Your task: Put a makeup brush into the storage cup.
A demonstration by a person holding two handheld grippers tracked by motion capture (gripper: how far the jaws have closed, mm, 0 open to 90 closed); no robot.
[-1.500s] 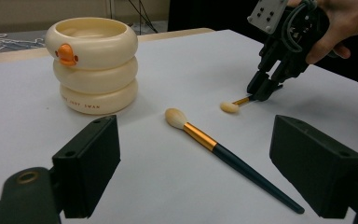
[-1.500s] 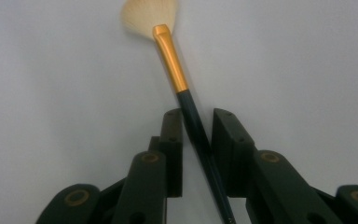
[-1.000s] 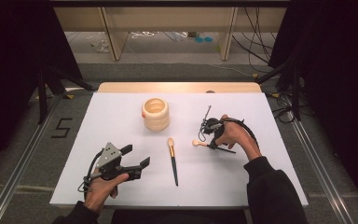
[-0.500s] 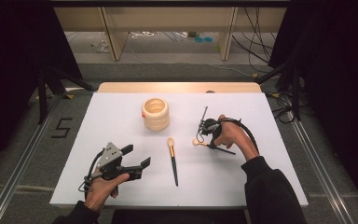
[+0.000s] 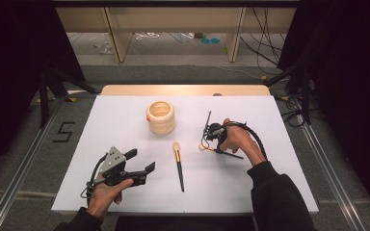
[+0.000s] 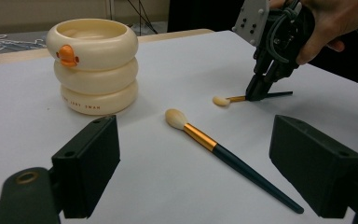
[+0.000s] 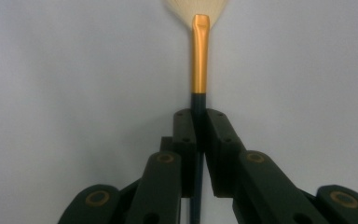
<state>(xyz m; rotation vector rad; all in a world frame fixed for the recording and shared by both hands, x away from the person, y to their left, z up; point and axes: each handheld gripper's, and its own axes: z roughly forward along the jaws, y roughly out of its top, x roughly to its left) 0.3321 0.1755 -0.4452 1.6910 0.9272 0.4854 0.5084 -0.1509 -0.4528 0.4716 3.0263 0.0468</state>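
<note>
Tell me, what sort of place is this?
Probably a lab recording bench: a white table under a fixed camera, loose cables on the floor behind, and a person working handheld tongs on makeup brushes.

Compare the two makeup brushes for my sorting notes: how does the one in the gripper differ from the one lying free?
The small gold-ferruled brush is clamped at its dark handle by the shut right gripper; the larger dark-handled brush lies free on the white table. The small one has a flat fanned head, the larger a rounded tuft. Both have cream bristles and gold ferrules.
</note>
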